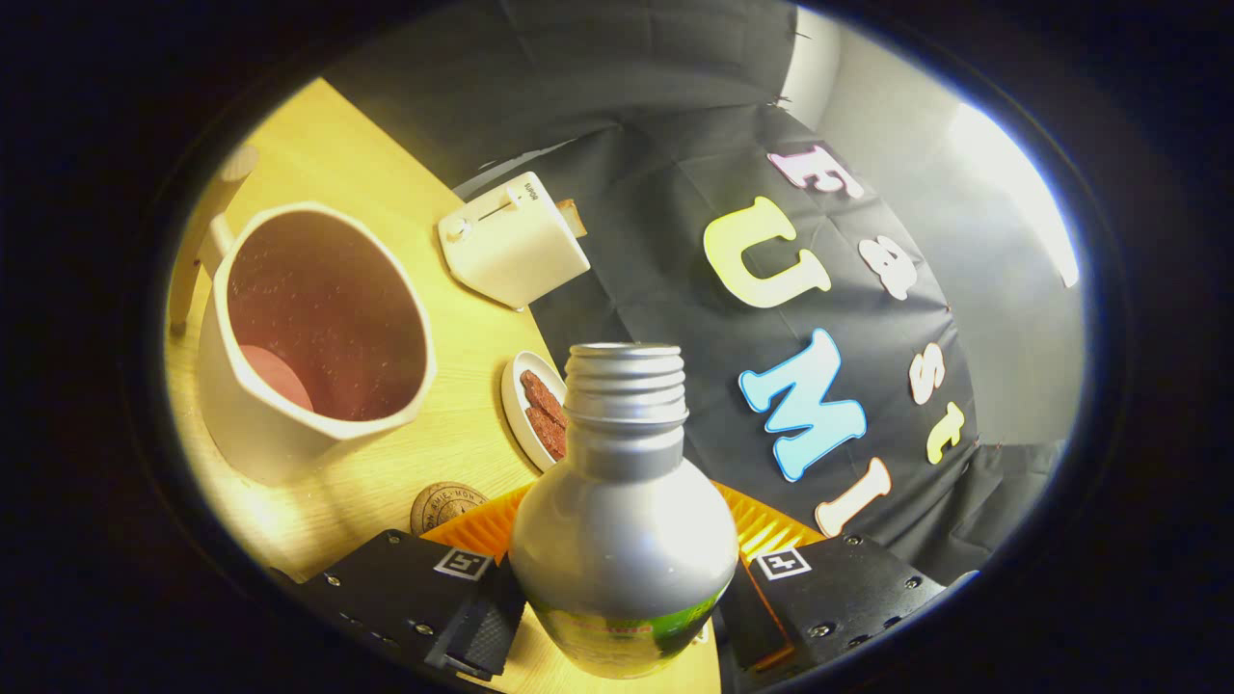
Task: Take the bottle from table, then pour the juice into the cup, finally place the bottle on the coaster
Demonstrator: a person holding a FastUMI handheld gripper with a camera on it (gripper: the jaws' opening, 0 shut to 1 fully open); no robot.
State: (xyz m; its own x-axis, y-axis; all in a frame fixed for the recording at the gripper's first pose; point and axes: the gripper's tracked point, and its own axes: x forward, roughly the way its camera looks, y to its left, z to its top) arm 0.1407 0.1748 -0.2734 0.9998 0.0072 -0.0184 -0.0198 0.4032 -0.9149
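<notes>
A silver metal bottle (622,520) with a threaded, uncapped neck stands between my two fingers, and my gripper (617,607) is shut on its lower body. The view is tilted, so the bottle leans relative to the wooden table (386,193). Beyond my left finger sits a large cream cup (313,337) with a handle and a reddish inside; its mouth faces me. A round cork coaster (448,506) lies on the table just ahead of my left finger, between the cup and the bottle, partly hidden by an orange object (482,525).
A white toaster (511,241) with a slice in it stands at the table's far edge. A small white plate (525,405) with reddish-brown pieces lies behind the bottle's neck. The black cloth wall hangs beyond the table.
</notes>
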